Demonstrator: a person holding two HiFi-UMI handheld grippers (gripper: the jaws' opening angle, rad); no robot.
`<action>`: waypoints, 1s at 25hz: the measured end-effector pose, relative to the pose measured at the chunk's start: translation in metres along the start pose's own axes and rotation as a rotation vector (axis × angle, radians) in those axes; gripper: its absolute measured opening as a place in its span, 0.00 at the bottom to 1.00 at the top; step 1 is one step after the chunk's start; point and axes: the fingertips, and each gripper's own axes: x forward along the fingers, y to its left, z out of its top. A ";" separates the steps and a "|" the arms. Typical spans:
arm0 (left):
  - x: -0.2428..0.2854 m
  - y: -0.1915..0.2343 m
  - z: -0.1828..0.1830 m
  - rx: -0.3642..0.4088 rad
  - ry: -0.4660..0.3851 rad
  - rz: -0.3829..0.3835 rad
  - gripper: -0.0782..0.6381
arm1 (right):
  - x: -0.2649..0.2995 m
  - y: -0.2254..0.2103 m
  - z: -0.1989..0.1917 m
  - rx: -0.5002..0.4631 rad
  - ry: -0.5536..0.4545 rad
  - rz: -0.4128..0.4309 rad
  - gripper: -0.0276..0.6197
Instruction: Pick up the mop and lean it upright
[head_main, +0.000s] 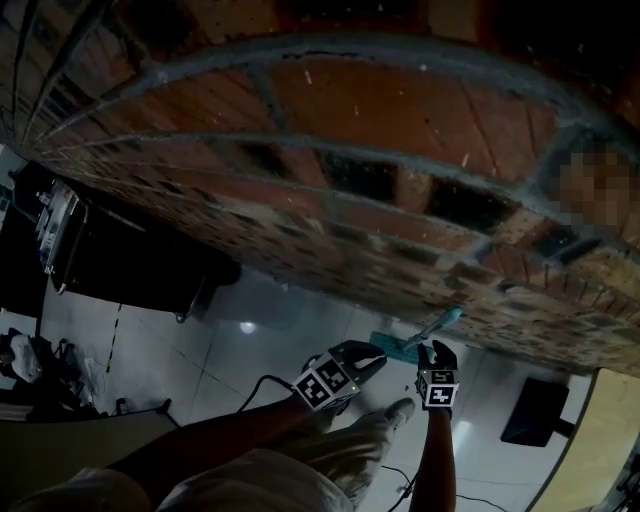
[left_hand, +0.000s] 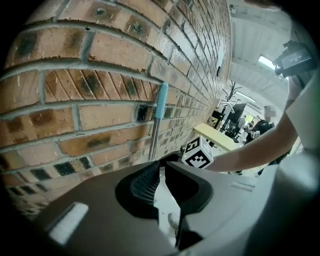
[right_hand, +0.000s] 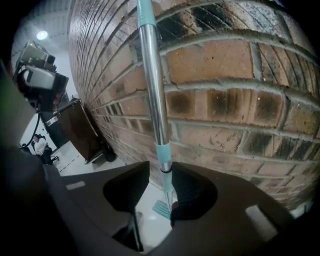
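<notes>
Mop stands nearly upright, close against the brick wall, with its flat head on the floor at the wall's foot. It is probably placed this way so the wall can hold it up unaided. Right tool faces the wall, half open around the pole. The pole sits by one jaw and clear of the other, so the tool seems to be steadying rather than gripping. Left tool, near the wall, is empty, its jaws nearly together with only a slit between.
</notes>
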 end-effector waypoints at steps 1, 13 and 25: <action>-0.001 0.001 -0.001 -0.002 0.003 0.001 0.18 | 0.005 -0.001 -0.003 0.001 0.002 -0.006 0.25; -0.012 0.009 -0.005 0.006 -0.001 0.010 0.19 | 0.057 -0.012 -0.025 0.020 0.057 -0.053 0.28; -0.031 0.023 -0.014 0.024 0.017 0.011 0.19 | 0.086 -0.019 -0.043 0.095 0.081 -0.110 0.28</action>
